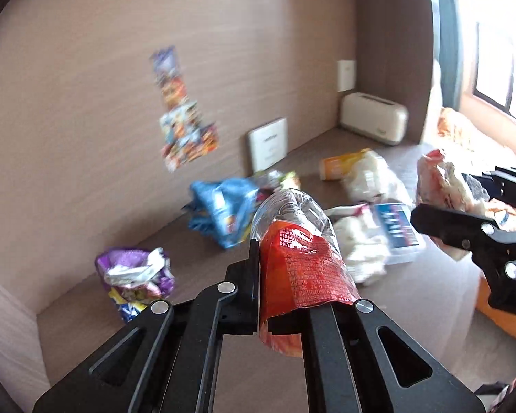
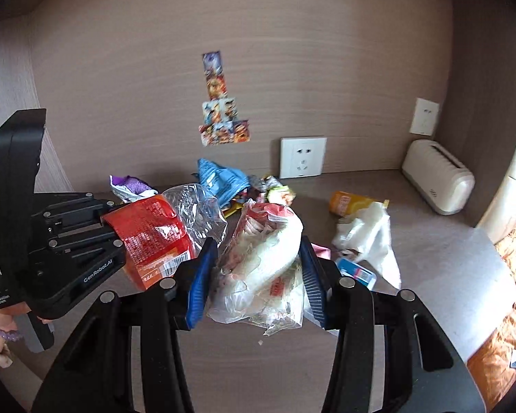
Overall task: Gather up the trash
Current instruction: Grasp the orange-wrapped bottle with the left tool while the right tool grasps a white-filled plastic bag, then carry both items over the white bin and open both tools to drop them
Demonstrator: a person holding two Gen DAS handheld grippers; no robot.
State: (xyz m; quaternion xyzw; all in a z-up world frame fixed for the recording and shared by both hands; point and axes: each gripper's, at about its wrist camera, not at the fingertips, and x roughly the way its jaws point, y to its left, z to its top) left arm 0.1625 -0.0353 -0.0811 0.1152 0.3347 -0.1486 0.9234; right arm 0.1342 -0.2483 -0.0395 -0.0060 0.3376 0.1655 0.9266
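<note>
1. The fingers [image 1: 254,275] of the left gripper [image 1: 289,296] are pressed fully together on a red wrapper [image 1: 299,268] with clear crinkled plastic at its far end, held up above the desk [image 1: 412,296].
2. The blue-padded fingers [image 2: 199,275] of the right gripper [image 2: 254,275] stand partly closed, clamped on both sides of a crumpled white plastic bag [image 2: 265,268] with red print, also lifted off the desk.
3. The two grippers are close beside each other, the left one's wrapper just beside the right one's bag.
4. On the desk, toward its back edge by the wall, lie a blue snack bag [image 2: 220,179] and a purple wrapper [image 1: 134,275], the purple one nearer the left edge.
5. Right of the blue bag lie a yellow-orange packet [image 2: 344,203], another white plastic bag [image 2: 364,237], and a small blue-and-white pack [image 2: 357,272].
6. A cream toaster-shaped appliance [image 2: 437,179] sits in the desk's back right corner.
7. A white wall socket [image 2: 302,156] and a column of colourful stickers [image 2: 222,103] are on the wall behind.
</note>
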